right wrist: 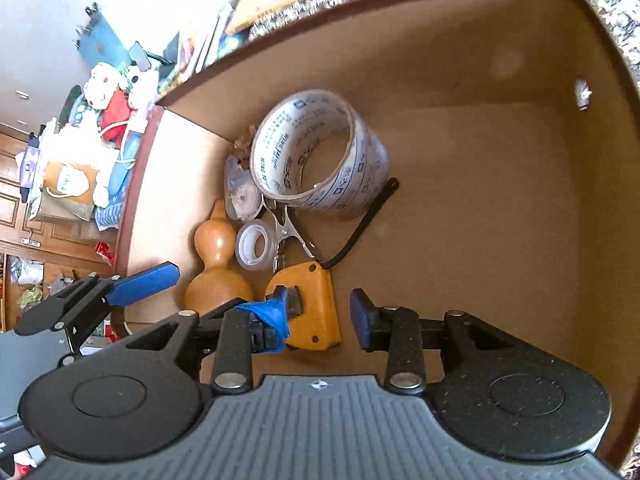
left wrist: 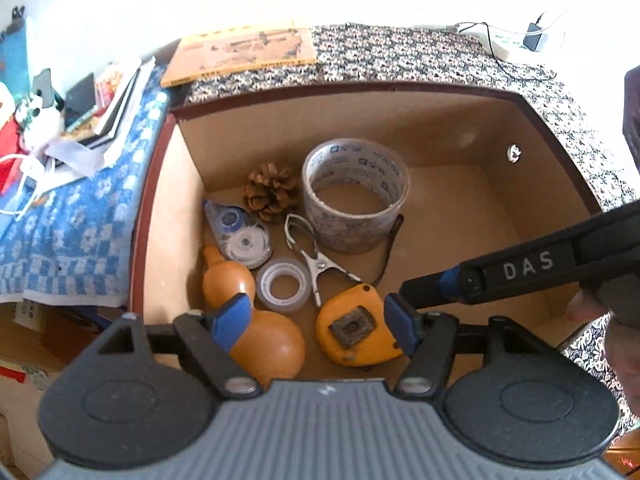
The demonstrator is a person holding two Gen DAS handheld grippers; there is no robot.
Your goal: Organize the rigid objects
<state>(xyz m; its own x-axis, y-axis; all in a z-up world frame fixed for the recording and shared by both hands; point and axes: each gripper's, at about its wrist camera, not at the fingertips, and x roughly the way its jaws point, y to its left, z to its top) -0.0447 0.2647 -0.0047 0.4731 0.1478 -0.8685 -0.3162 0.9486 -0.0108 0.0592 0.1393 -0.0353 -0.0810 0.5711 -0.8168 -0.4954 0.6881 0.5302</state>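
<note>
1. Box (left wrist: 440, 128): six items grouped at its left side; right half bare.
2. Big tape (left wrist: 354, 196) far, gourd (left wrist: 256, 332) near-left, measure (left wrist: 352, 332) near-centre.
3. Both tongs (left wrist: 316, 320) (right wrist: 320, 314) spread, pinching nothing; sorting appears largely done.

left gripper (left wrist: 318, 322): black linkage arms on two round black housings, grey ribbed centre plate, silver screws at the pivots, blue pads on the fingertips (left wrist: 232, 320). right gripper (right wrist: 320, 318): same build; its left pad is wrapped in creased blue tape. the side of its black body carries white raised letters "das".
</note>
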